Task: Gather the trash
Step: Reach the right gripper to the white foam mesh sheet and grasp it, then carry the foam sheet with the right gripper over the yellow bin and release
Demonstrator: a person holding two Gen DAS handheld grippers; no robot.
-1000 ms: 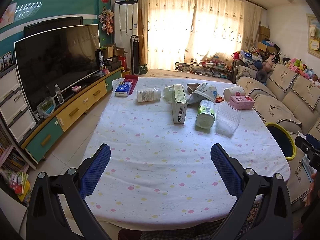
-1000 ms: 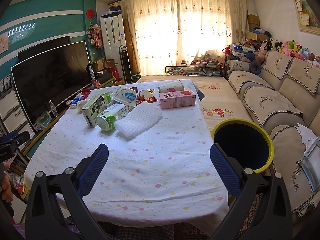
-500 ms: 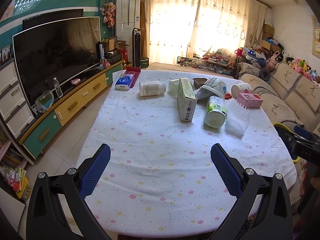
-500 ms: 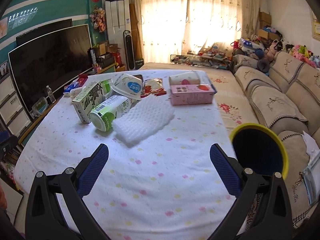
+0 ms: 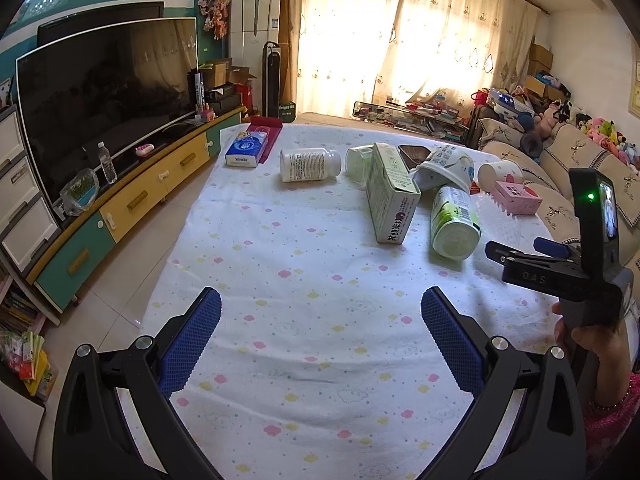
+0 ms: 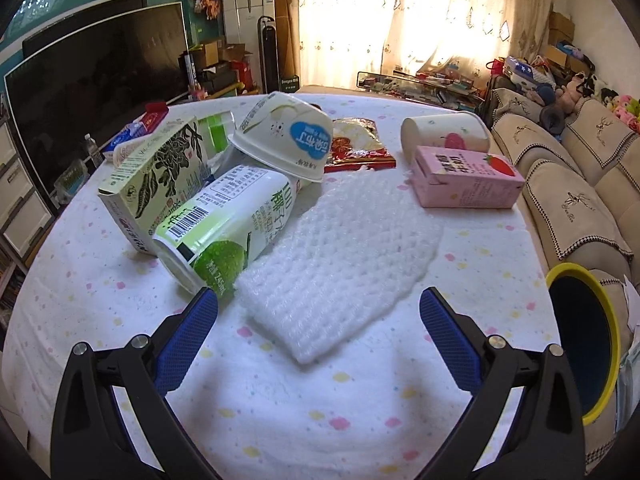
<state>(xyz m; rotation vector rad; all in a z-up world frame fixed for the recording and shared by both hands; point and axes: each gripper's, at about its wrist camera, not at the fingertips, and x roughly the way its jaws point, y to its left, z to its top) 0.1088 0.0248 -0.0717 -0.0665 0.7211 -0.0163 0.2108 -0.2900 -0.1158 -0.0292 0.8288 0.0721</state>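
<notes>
Trash lies on the table: a white foam net sheet (image 6: pixel 340 264), a green drink can (image 6: pixel 224 224) on its side, a green-white carton (image 6: pixel 156 180), an overturned white bowl (image 6: pixel 288 136), a pink milk box (image 6: pixel 466 178), a paper cup (image 6: pixel 444 132) and a red wrapper (image 6: pixel 356 144). My right gripper (image 6: pixel 318 320) is open and empty, just short of the foam sheet's near end. My left gripper (image 5: pixel 320 328) is open and empty over bare cloth. The left wrist view shows the carton (image 5: pixel 390 192), the can (image 5: pixel 454 222), a white bottle (image 5: pixel 308 164) and the right gripper (image 5: pixel 548 268).
A yellow-rimmed dark bin (image 6: pixel 584 344) stands off the table's right edge by the sofa (image 6: pixel 568 184). A blue tissue pack (image 5: pixel 246 150) lies at the far left of the table (image 5: pixel 280 280). A TV (image 5: pixel 104 92) on a low cabinet runs along the left.
Both grippers have moved forward over the table. The right one has closed in on the foam sheet and can. Both stay open and empty.
</notes>
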